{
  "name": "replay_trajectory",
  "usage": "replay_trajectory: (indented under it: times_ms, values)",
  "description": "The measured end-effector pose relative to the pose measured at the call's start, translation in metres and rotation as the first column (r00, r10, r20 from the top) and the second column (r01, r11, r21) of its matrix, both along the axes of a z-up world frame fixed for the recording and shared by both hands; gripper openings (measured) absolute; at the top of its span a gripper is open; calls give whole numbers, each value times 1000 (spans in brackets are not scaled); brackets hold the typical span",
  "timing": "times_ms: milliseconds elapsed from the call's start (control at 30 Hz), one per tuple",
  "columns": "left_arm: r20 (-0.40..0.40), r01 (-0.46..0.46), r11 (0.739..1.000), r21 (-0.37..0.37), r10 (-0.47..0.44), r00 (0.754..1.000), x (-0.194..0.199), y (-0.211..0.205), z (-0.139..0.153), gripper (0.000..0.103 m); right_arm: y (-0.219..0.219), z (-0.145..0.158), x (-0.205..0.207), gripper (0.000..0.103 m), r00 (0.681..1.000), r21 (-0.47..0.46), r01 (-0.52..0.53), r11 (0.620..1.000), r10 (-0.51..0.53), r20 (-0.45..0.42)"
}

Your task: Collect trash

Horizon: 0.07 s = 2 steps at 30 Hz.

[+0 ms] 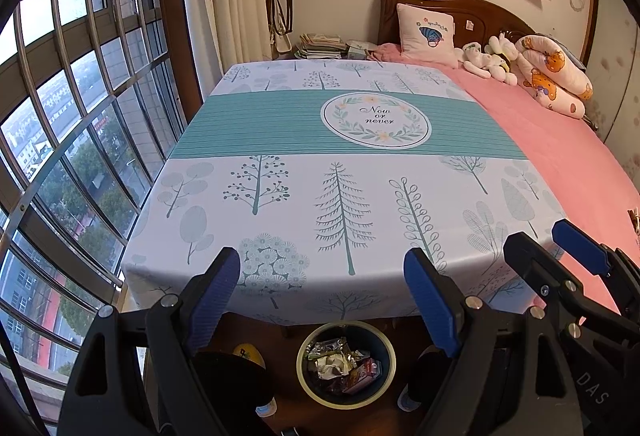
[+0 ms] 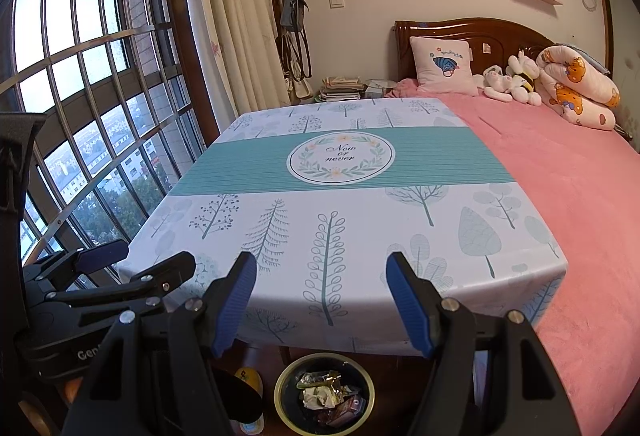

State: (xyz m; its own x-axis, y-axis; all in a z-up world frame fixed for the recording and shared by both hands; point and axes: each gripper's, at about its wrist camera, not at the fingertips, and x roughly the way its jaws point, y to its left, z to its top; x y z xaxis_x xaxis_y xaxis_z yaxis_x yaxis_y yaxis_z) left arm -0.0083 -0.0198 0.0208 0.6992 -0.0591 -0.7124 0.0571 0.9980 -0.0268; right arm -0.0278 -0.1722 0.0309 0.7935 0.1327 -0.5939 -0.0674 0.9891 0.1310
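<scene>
A round dark bin (image 1: pixel 301 376) (image 2: pixel 280 392) with a pale rim stands on the floor below the table's near edge. It holds crumpled wrappers and a small red carton (image 1: pixel 362 376) (image 2: pixel 346 410). My left gripper (image 1: pixel 322 300) hangs open above the bin with nothing between its blue pads. My right gripper (image 2: pixel 320 300) is open too and holds nothing; in the left wrist view it shows at the right (image 1: pixel 560 248). The left gripper appears at the lower left of the right wrist view (image 2: pixel 148 256).
A table under a white and teal tree-print cloth (image 1: pixel 320 172) (image 2: pixel 340 204) fills the middle. A pink bed (image 1: pixel 580 164) (image 2: pixel 560 176) with pillows and soft toys lies to its right. A barred window (image 1: pixel 72 116) runs along the left. A yellow item (image 1: pixel 248 354) lies on the floor left of the bin.
</scene>
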Motion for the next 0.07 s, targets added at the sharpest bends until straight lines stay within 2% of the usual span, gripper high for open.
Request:
replay_trajectory:
  times_ms: [67]
  values:
    - [0, -1, 1000, 0, 1, 1000, 0, 0, 0, 83, 0, 0, 0, 68, 1000, 0, -1, 1000, 1, 0]
